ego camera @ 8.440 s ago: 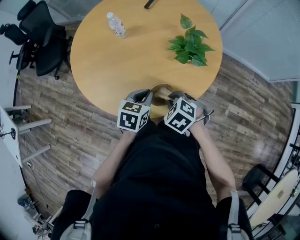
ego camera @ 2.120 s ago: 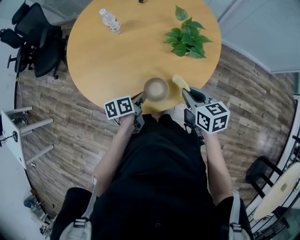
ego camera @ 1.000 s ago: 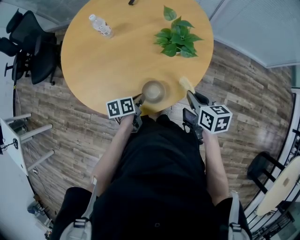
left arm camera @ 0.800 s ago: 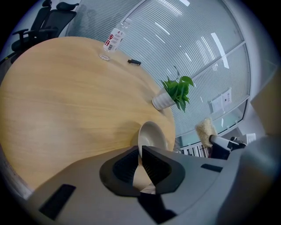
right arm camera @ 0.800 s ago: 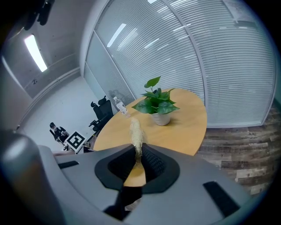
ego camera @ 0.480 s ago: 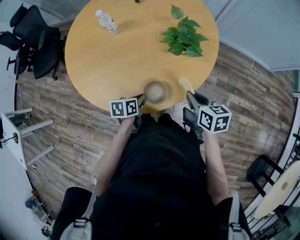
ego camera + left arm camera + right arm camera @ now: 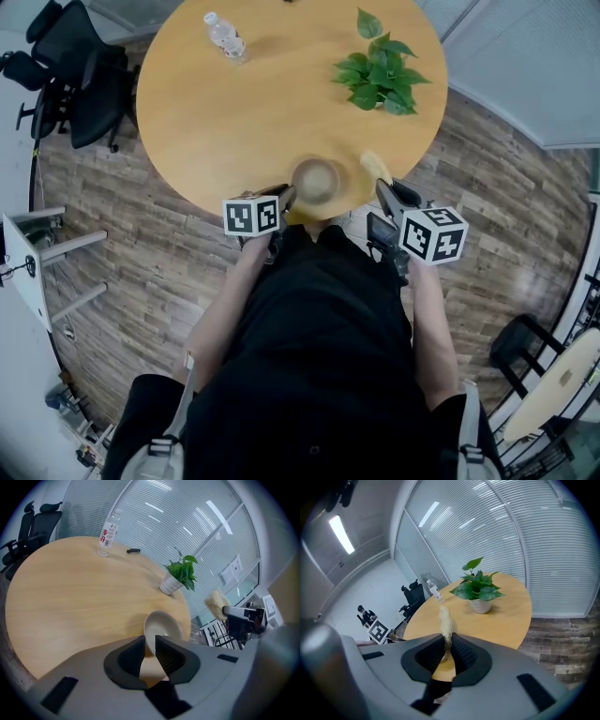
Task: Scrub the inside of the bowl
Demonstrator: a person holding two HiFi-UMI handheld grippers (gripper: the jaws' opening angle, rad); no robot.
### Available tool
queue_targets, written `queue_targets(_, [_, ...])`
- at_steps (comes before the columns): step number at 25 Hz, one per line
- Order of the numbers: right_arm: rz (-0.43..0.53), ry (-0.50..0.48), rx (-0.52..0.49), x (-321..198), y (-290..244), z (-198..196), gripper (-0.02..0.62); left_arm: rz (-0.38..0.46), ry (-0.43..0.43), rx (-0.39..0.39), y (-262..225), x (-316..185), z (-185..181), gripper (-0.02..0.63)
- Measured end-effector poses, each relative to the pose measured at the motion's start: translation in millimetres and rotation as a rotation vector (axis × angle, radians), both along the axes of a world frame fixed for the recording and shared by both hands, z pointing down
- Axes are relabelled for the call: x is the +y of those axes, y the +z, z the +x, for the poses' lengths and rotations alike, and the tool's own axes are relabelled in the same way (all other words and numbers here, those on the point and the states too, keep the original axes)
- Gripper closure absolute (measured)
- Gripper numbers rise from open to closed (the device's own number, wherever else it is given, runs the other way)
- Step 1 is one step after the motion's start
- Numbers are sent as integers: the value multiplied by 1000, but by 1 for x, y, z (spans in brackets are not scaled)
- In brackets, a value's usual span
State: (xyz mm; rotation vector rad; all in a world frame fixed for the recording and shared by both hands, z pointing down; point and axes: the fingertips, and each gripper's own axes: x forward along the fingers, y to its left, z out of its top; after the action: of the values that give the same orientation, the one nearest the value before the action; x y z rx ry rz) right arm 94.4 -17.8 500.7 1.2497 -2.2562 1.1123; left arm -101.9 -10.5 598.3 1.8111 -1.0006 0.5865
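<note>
In the head view, a round wooden counter (image 7: pixel 216 122) fills the upper middle of the frame, above a plank floor (image 7: pixel 122 272). A pale bowl (image 7: pixel 316 180) stands upright near the counter's lower edge, just in front of the person. The left gripper (image 7: pixel 284 197) reaches the bowl's lower-left rim, and its marker cube (image 7: pixel 251 216) sits just below and left of it. The right gripper (image 7: pixel 385 188) hangs just right of the bowl, off the counter's edge, with a yellowish scrubber (image 7: pixel 375 167) sticking up from its tip, apart from the bowl. A potted plant (image 7: pixel 380 75) stands at the upper right of the counter and a water bottle (image 7: pixel 225 36) at its upper left. Black office chairs (image 7: pixel 75 66) are in the frame's upper left corner.

In the left gripper view, the jaws of the left gripper (image 7: pixel 150 641) stand parted and have just been opening. The near rim of the bowl (image 7: pixel 163 624) sits in the gap between them, not pinched. At the right of the frame the scrubber (image 7: pixel 216 603) shows above the right gripper's dark body.

In the right gripper view, the right gripper (image 7: pixel 447 645) is clamped on the base of the scrubber (image 7: pixel 446 623), which rises upright from the jaws. Beyond it are the plant (image 7: pixel 478 590) at frame centre and the bottle (image 7: pixel 436 592) farther left.
</note>
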Motion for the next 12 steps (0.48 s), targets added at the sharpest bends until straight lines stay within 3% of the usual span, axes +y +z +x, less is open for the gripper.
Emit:
queue_targets(5, [8,-14,-4,-6,-4,1,552,80,17,-32,-18,-8,-2,537])
queue_targets(12, [73,-72,-51,-18,-22,-7,552,255,26,-54,-58,-26,-1,560])
